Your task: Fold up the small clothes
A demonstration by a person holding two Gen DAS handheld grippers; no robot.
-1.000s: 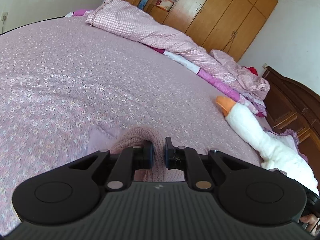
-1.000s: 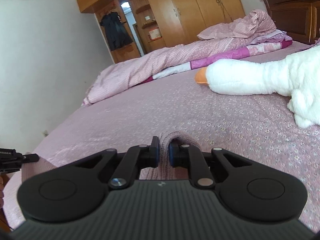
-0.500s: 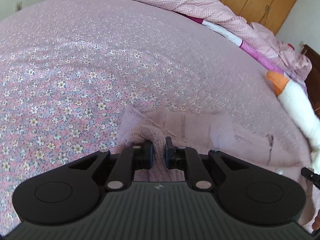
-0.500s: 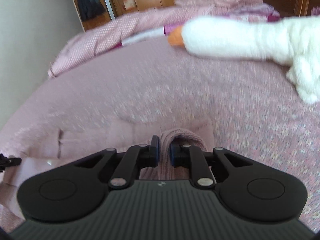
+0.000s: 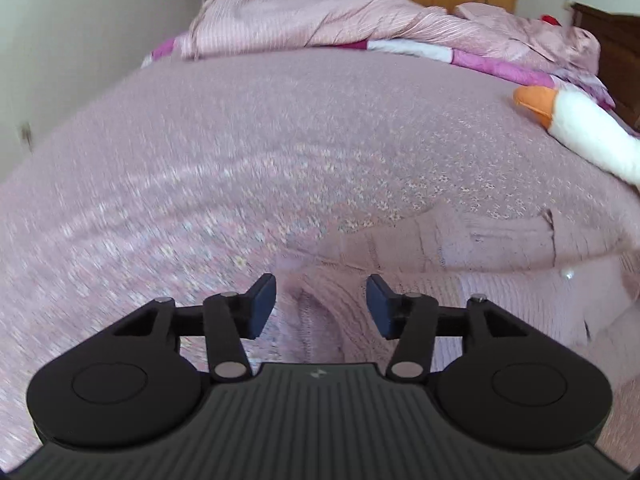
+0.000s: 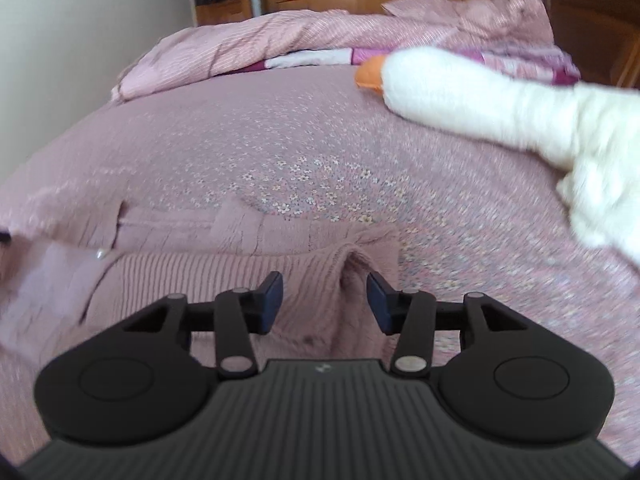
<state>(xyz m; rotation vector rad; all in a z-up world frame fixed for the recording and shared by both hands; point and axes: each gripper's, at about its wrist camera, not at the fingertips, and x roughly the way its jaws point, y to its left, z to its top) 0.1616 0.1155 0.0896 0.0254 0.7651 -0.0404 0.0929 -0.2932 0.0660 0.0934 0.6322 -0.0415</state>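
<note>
A small dusty-pink ribbed knit garment (image 6: pixel 208 276) is lying across the near part of a bed covered in a mauve floral bedspread (image 6: pixel 312 152), spread sideways between the two wrist views. Its ribbed edge is sitting doubled over the flatter panel beyond it, so one lengthwise fold is looking done, though motion blur is hiding the far ends.

The left tongs (image 5: pixel 321 306) are standing released, jaws spread wide, with a bunched corner of the knit lying between them and gripped by neither. The right tongs (image 6: pixel 325 302) are likewise standing parted, straddling a pinched ridge of fabric at the garment's other end without clamping it.

Judging by this, the first fold is being set down and let go; crosswise folds, smoothing and setting the piece aside are probably remaining. No basket, box or drawer is showing near the work, so nothing is being held in a container here.

A white plush goose with an orange beak (image 6: pixel 472 104) is lying beyond the garment toward the right, apart from it, and a rumpled pink checked quilt (image 5: pixel 320 20) is piled along the far edge.
</note>
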